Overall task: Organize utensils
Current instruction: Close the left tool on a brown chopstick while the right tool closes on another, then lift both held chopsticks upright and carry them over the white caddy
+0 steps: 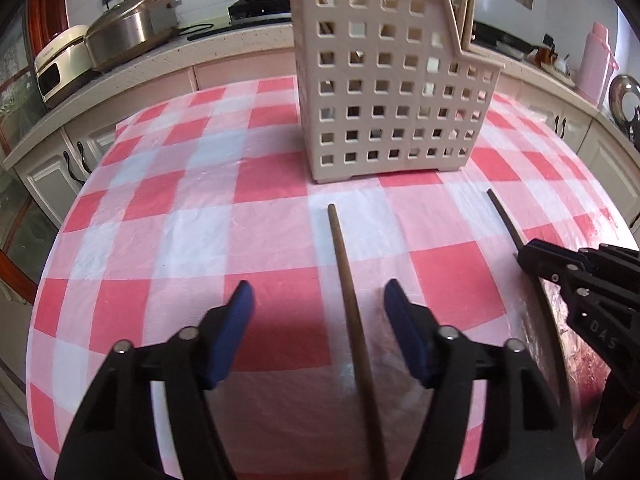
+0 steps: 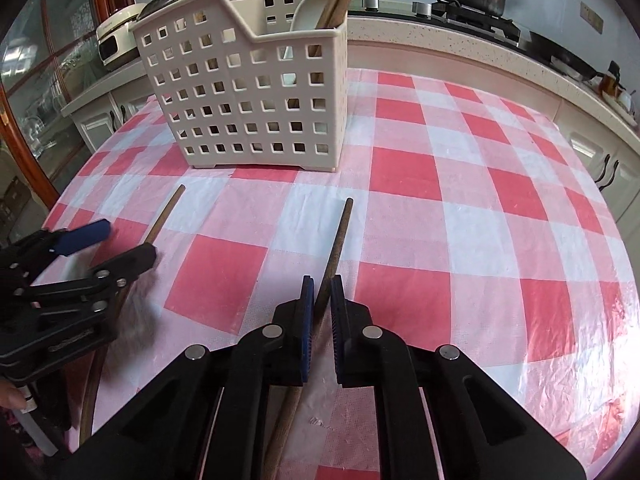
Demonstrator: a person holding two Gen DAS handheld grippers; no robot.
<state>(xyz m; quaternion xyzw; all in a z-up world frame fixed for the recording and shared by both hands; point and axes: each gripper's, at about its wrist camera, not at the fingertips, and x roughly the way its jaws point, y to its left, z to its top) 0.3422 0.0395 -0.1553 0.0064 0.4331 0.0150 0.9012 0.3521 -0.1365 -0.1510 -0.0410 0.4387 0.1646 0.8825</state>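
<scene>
The left gripper (image 1: 318, 304) has its fingers wide apart around one chopstick (image 1: 352, 320) lying flat on the checkered tabletop (image 1: 160, 208). The right gripper (image 2: 320, 300) is pinched narrow on a darker chopstick (image 2: 338, 236). The beige utensil holder (image 2: 248, 100) sits toward the far edge, already holding chopsticks and a white spoon (image 2: 308, 8).

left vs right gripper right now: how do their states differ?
The left gripper is wide open, its blue pads clear of the lighter brown wooden chopstick between them. The right gripper is shut on the darker brown chopstick. Both chopsticks lie on the red-checked tablecloth.
</scene>
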